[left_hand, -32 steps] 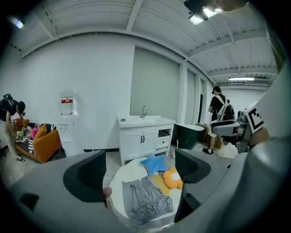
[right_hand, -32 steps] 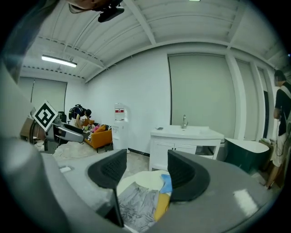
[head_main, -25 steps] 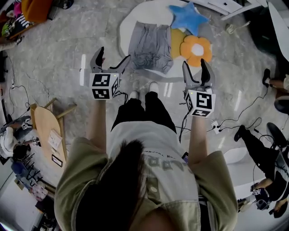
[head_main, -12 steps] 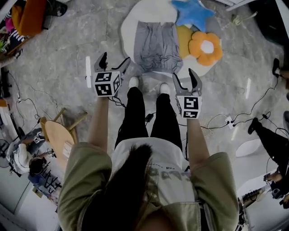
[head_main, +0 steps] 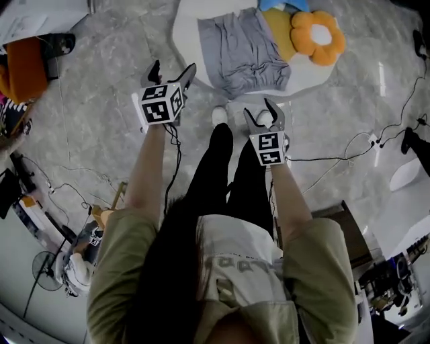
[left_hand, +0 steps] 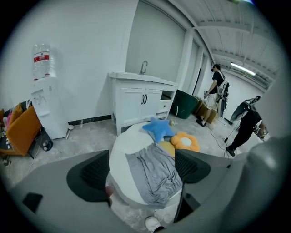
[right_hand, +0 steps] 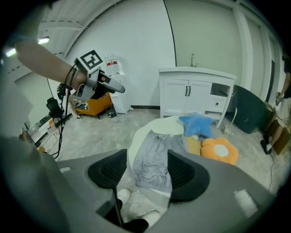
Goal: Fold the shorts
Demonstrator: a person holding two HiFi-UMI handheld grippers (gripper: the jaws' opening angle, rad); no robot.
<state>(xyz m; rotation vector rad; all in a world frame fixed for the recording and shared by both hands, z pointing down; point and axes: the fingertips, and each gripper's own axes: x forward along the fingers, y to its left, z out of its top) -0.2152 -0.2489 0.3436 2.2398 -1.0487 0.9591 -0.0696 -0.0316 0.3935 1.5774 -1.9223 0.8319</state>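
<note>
The grey shorts (head_main: 245, 50) lie spread flat on a low round white pad (head_main: 191, 23) on the floor, waistband end toward me. They also show between the jaws in the left gripper view (left_hand: 157, 170) and in the right gripper view (right_hand: 152, 164). My left gripper (head_main: 173, 69) hangs in the air, short of the pad's left side, jaws open and empty. My right gripper (head_main: 261, 111) is held over my white shoes (head_main: 220, 115), just short of the pad's near edge, also open with nothing between its fingers. Neither gripper touches the shorts.
A blue star cushion (head_main: 282, 3), a yellow cushion (head_main: 279, 23) and an orange flower cushion (head_main: 321, 37) lie on the pad right of the shorts. Cables (head_main: 336, 158) run over the marble floor. A white sink cabinet (left_hand: 141, 98) and a water dispenser (left_hand: 45, 104) stand behind; people stand far right.
Both grippers have come down and forward toward the pad; the right one has swung left, over my shoes. The jaws stay the same width apart.
</note>
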